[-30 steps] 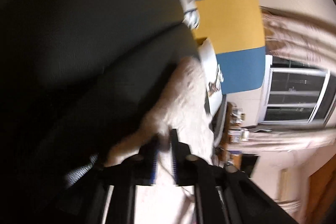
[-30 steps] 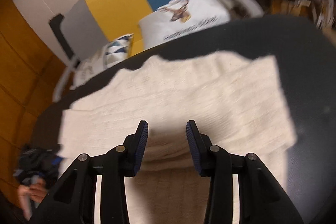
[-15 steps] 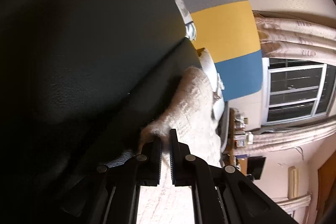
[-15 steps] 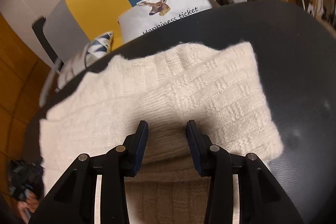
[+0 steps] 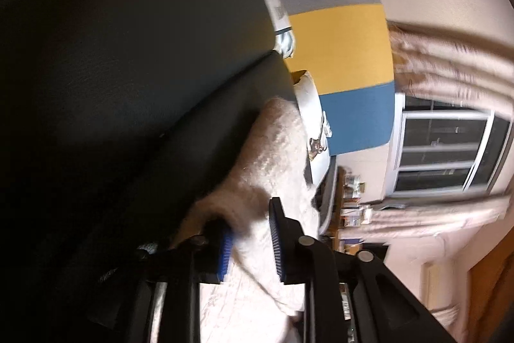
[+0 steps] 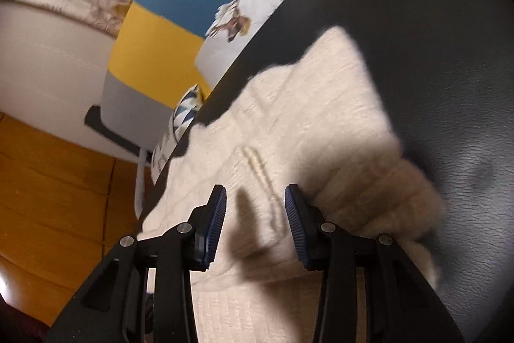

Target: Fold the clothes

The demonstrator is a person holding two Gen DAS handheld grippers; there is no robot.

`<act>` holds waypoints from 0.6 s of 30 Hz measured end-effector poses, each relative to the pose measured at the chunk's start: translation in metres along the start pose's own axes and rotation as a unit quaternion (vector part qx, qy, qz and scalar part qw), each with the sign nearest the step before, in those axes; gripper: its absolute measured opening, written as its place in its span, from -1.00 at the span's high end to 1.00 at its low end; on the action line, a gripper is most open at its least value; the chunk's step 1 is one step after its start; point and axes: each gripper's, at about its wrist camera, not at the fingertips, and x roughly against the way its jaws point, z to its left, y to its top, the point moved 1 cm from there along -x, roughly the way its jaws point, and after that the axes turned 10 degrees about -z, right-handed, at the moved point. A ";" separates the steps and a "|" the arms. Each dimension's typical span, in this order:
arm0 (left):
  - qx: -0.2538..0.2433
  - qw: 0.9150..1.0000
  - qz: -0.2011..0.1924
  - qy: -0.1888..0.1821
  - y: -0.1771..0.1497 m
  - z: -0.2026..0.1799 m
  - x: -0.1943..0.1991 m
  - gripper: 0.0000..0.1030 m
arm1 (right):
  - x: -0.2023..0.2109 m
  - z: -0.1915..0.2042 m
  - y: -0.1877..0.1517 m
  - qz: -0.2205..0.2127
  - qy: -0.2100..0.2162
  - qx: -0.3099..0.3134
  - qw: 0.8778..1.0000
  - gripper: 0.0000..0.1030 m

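A cream knitted sweater [image 6: 305, 124] lies spread on a black leather-like table [image 6: 433, 21]. A thick folded roll of it bulges at the right, beside my right finger. My right gripper [image 6: 255, 214] hangs open just above the knit, casting a shadow on it, with nothing pinched. In the left wrist view the sweater [image 5: 279, 150] rises from the dark table [image 5: 128, 69] to my left gripper [image 5: 249, 233]. That gripper is shut on a bunch of its edge, and the knit fills the space between the blue pads.
Behind the table stands a seat with a grey, yellow and blue back [image 6: 151, 44]. A white cushion with a deer print [image 6: 244, 12] leans on it. Wooden floor [image 6: 48, 182] shows on the left; a window [image 5: 443, 150], curtains and cluttered shelves lie beyond.
My right gripper has rolled, sunk and moved toward the sweater's right end, still open. The left gripper has stayed put; its pads now look further apart around the knit.
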 end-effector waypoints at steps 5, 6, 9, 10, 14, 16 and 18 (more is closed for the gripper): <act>-0.037 0.999 -0.023 -0.024 0.005 -0.013 0.009 0.91 | -0.017 0.030 -0.008 0.020 -0.022 0.083 0.996 0.83; -0.042 0.998 -0.028 -0.028 0.006 -0.013 0.011 0.91 | -0.016 0.036 -0.009 0.019 -0.021 0.097 0.995 0.83; -0.048 0.999 -0.022 -0.007 0.007 -0.001 0.008 0.91 | -0.008 0.052 -0.005 0.001 -0.011 0.121 0.993 0.83; -0.044 0.999 -0.016 0.001 0.007 0.004 0.006 0.91 | -0.010 0.054 -0.004 0.004 -0.019 0.127 0.992 0.83; -0.035 0.999 0.009 0.007 0.007 0.014 0.006 0.85 | -0.032 0.043 -0.009 0.032 -0.064 0.131 0.989 0.83; -0.039 0.999 0.022 0.013 0.009 0.014 0.012 0.75 | -0.033 0.034 -0.011 0.032 -0.069 0.118 0.990 0.81; -0.036 0.999 0.030 0.014 0.011 0.014 0.025 0.68 | -0.027 0.024 -0.008 0.024 -0.056 0.089 0.994 0.77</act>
